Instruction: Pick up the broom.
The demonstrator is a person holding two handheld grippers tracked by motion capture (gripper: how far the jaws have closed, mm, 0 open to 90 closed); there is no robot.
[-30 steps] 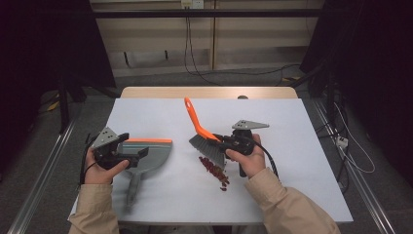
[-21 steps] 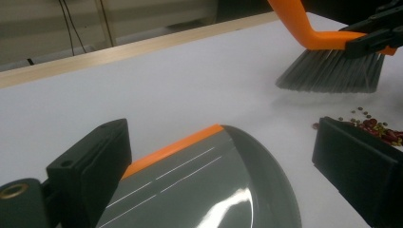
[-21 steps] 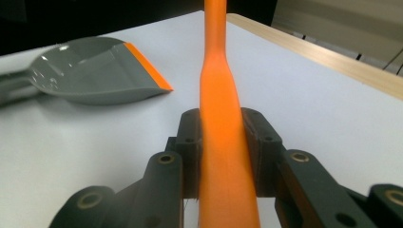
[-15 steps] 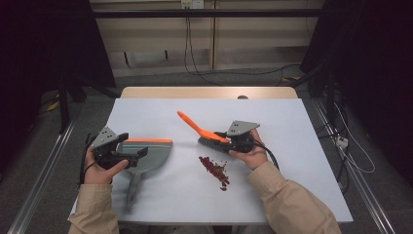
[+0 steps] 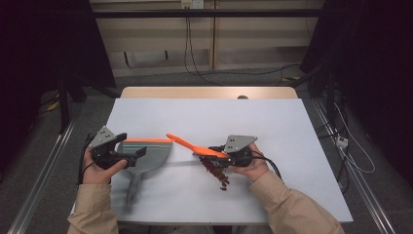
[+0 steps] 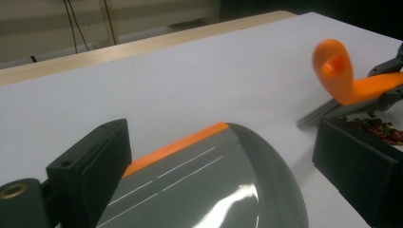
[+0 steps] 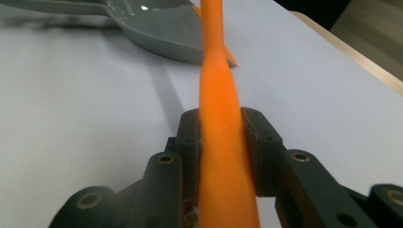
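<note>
The right hand-held gripper (image 5: 215, 153) is clamped on the slim orange plastic handle of a small brush (image 5: 195, 146); in the right gripper view the handle (image 7: 221, 123) is seen pressed between both black pads and running straight away from the camera. In the high view the handle is shown slanting up and to the left from the jaws, with its rounded end over the white worktop (image 5: 272, 122). The brush head is lowered at the jaws, directly over a small heap of dark red crumbs (image 5: 216, 173) lying on the worktop just in front of the right hand (image 5: 251, 165).

The left hand-held gripper (image 5: 131, 155) is held by the left hand (image 5: 100, 168) over the grey plastic dustpan with an orange front lip (image 5: 146, 153). In the left gripper view its jaws are seen standing wide, one on either side of the dustpan's pan (image 6: 209, 185); whether the pads touch the pan cannot be told. The dustpan is laid flat on the worktop, its orange lip (image 5: 148, 140) turned away from the person and its grey handle pointing back toward the near edge. The dustpan and the crumbs are set near each other, with bare worktop between them. The brush's orange looped handle end (image 6: 335, 71) is visible beyond the dustpan in the left gripper view.
</note>
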